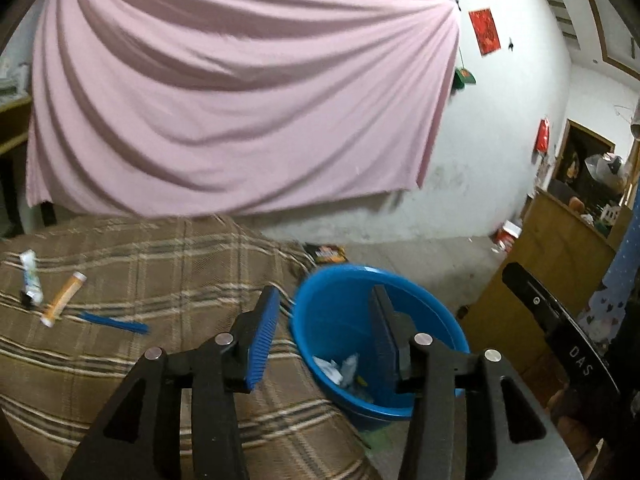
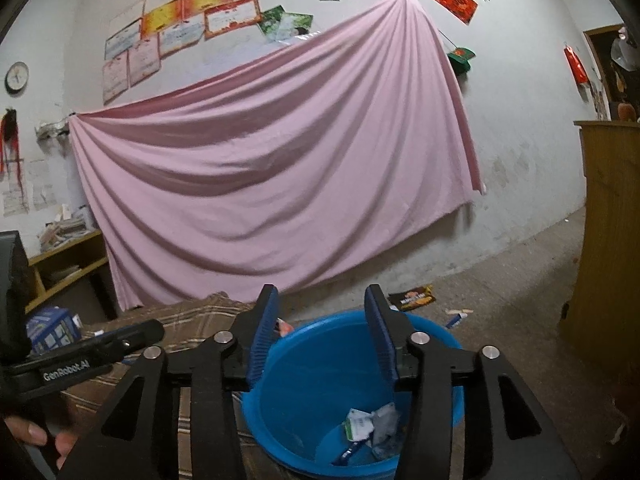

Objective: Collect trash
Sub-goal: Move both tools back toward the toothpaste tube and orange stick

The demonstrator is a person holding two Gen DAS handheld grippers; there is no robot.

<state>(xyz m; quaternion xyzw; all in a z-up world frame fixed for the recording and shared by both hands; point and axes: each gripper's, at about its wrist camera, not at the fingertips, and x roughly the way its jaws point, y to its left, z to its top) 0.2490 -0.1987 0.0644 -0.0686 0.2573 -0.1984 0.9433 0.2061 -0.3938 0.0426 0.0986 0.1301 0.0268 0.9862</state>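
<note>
Both grippers empty, jaws spread wide. Right gripper [image 2: 320, 328] hung over blue basin [image 2: 440, 336], crumpled wrappers [image 2: 372, 424] inside; drop step judged done. Left gripper [image 1: 326, 324] straddled basin rim beside plaid blanket [image 1: 120, 360]. Remaining there: toothpaste tube [image 1: 30, 276], orange tube [image 1: 64, 298], blue strip [image 1: 114, 322]. Next: left reaches back, closes on one.

Left tongs [image 1: 324, 340] stood spread over the near edge of the basin [image 1: 320, 284], one finger over the worktop [image 1: 120, 360], the other over the basin. Crumpled wrappers [image 1: 340, 368] lay in the basin. Left of the tongs on the worktop: a toothbrush [image 1: 114, 323], a tube [image 1: 64, 294] beyond it, a squeezed tube [image 1: 31, 278] farthest left. Right tongs [image 2: 320, 340] hung above the basin [image 2: 440, 340]; a packet [image 2: 412, 298] lay on the floor [image 2: 520, 280] behind it.
</note>
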